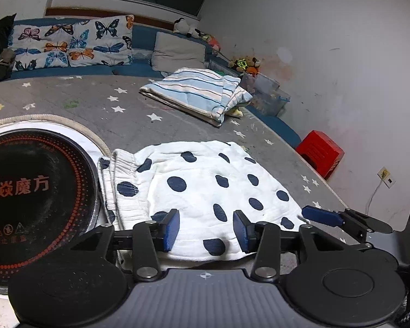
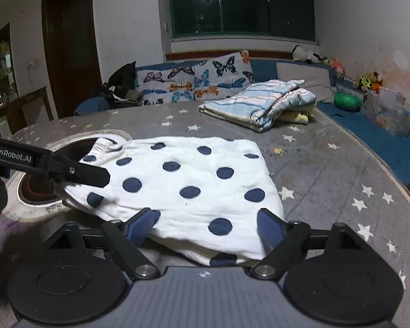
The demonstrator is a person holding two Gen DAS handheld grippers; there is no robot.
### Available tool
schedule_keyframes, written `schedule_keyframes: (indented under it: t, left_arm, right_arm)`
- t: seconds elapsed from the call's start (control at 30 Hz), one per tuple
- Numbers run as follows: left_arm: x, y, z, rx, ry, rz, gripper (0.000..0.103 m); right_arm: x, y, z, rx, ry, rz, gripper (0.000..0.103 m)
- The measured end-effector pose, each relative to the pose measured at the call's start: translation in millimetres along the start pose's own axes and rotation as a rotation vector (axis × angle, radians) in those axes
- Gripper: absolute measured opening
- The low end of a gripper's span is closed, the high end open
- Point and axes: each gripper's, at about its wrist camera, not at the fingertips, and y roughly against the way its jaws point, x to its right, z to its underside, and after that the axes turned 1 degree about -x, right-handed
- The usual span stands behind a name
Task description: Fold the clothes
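A white garment with navy dots (image 1: 205, 188) lies folded flat on the grey star-print table cover (image 1: 128, 125); its ribbed waistband is at the left. It also shows in the right wrist view (image 2: 188, 186). My left gripper (image 1: 206, 231) is open, its blue pads either side of the garment's near edge. My right gripper (image 2: 207, 228) is open over the near right corner of the garment. The right gripper's finger (image 1: 322, 216) shows at the garment's right edge in the left view. The left gripper's finger (image 2: 84, 175) reaches over the garment's left part in the right view.
A round induction hob (image 1: 35, 191) is set in the table at the left, partly under the garment. A folded blue-striped cloth (image 1: 196, 93) lies farther back. Butterfly pillows (image 1: 71, 43), toys, a clear box (image 1: 268, 95) and a red stool (image 1: 321, 153) line the bench and wall.
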Motion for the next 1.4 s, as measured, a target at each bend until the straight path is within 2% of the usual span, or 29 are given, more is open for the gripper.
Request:
schedule_keyframes:
  t: [0.23, 0.57, 0.77, 0.83, 1.03, 1.4]
  left_arm:
    - [2, 10, 7, 0.02, -0.011, 0.009, 0.056]
    - [1, 31, 23, 0.06, -0.038, 0.012, 0.063]
    - [-3, 52, 34, 0.098, -0.036, -0.026, 0.074]
    - [-6, 59, 37, 0.114, -0.023, -0.042, 0.086]
    - [-9, 67, 51, 0.114, -0.031, -0.092, 0.1]
    - [-1, 61, 63, 0.097, -0.053, -0.132, 0.103]
  right_arm:
    - [-8, 5, 3, 0.015, -0.053, 0.005, 0.103]
    - [-20, 28, 6, 0.052, -0.15, 0.046, 0.103]
    - [-31, 32, 20, 0.042, -0.144, 0.028, 0.103]
    - [-35, 31, 23, 0.032, -0.129, 0.023, 0.103]
    - [-40, 27, 35, 0.0, -0.118, 0.036, 0.103]
    - [-43, 26, 46, -0.037, -0.084, 0.078, 0.103]
